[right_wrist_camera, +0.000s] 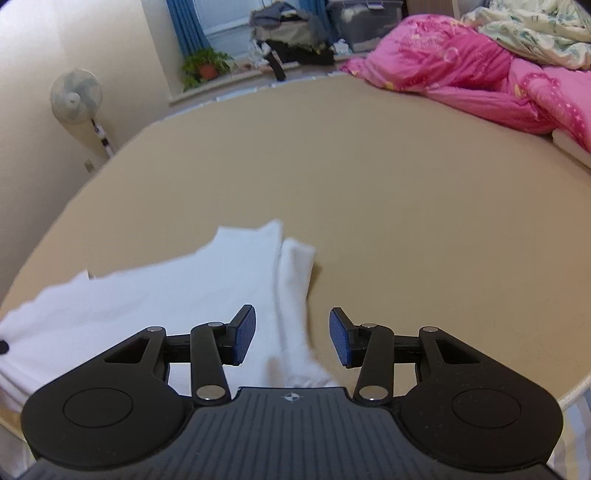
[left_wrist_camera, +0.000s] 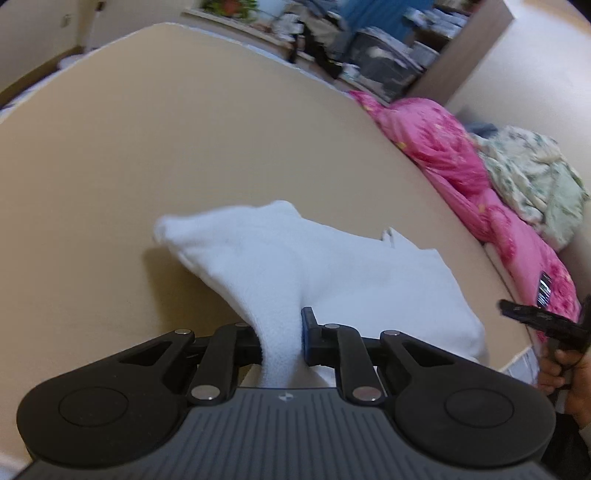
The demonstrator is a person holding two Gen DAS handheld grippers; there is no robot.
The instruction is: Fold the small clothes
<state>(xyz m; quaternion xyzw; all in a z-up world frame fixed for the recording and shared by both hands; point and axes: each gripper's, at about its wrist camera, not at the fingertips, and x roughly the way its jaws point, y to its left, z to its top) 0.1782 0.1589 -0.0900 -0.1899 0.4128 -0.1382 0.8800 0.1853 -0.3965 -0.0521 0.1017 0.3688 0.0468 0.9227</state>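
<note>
- Left hand-held gripper (left_wrist_camera: 282, 341): clamping a gathered bunch of the white garment (left_wrist_camera: 295, 258) between closed-in pads, blue pad face (left_wrist_camera: 307, 338) pressing against the cloth on one side, the other pad hidden behind the fabric.
- White garment: lying near the front edge of the tan surface (left_wrist_camera: 184, 147), one portion rising in a ridge toward the left hand-held gripper, a pointed corner sticking out to the left, the remainder spreading flat to the right.
- Right hand-held gripper (right_wrist_camera: 292, 338): standing wide open, gripping nothing, blue pads (right_wrist_camera: 244, 334) well apart, hovering over the edge of the white garment (right_wrist_camera: 166, 295).
- In the right wrist view: garment spreading left of centre, a narrow folded strip (right_wrist_camera: 295, 280) running up between the open fingers; a small dark dot showing at the far left edge, identity not determinable.
- Pink quilt (right_wrist_camera: 443, 70) and pale floral bedding (right_wrist_camera: 535, 33): lying heaped along the far right of the surface.
- Pedestal fan (right_wrist_camera: 75, 94) and potted plant (right_wrist_camera: 207, 64): standing beyond the surface, by the wall and window.
</note>
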